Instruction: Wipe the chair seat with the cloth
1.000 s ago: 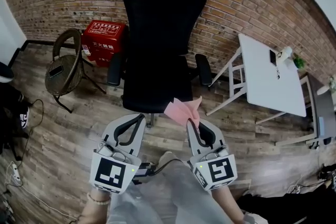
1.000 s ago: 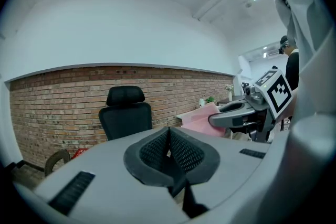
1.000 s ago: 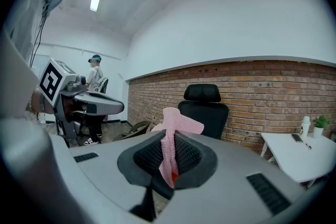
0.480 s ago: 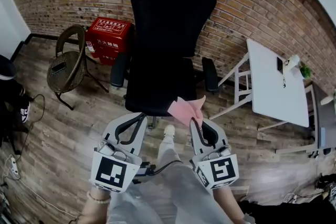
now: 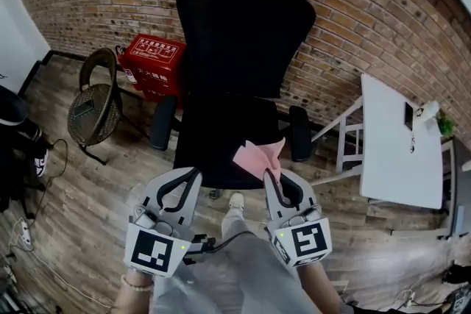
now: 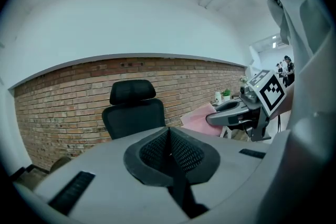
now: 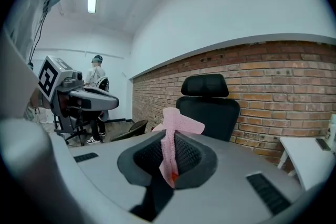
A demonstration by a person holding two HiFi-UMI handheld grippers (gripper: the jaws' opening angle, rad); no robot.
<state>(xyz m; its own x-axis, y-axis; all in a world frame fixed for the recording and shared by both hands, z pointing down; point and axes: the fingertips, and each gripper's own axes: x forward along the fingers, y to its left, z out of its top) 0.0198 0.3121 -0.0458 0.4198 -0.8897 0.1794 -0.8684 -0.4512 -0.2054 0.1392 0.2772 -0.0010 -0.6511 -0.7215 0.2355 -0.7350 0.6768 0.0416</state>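
A black office chair [image 5: 239,48] stands against the brick wall, its seat [image 5: 213,140] facing me. A pink cloth [image 5: 257,157] hangs over the seat's front right edge, pinched in my right gripper [image 5: 274,174]; in the right gripper view the cloth [image 7: 173,136] stands up between the shut jaws, with the chair [image 7: 207,105] ahead. My left gripper [image 5: 190,174] hovers at the seat's front left, jaws shut with nothing between them. In the left gripper view the chair [image 6: 131,110] is beyond the jaws and the right gripper [image 6: 247,110] with the cloth [image 6: 202,119] is at the right.
A wicker chair [image 5: 92,103] and a red box [image 5: 153,59] stand left of the office chair. A white table [image 5: 401,147] is at the right. The floor is wood planks; cables [image 5: 33,180] lie at far left. A person [image 7: 96,78] stands far off in the right gripper view.
The chair has come closer and larger in the head view; both grippers now reach the seat's front edge. The cloth stays held in the right gripper.
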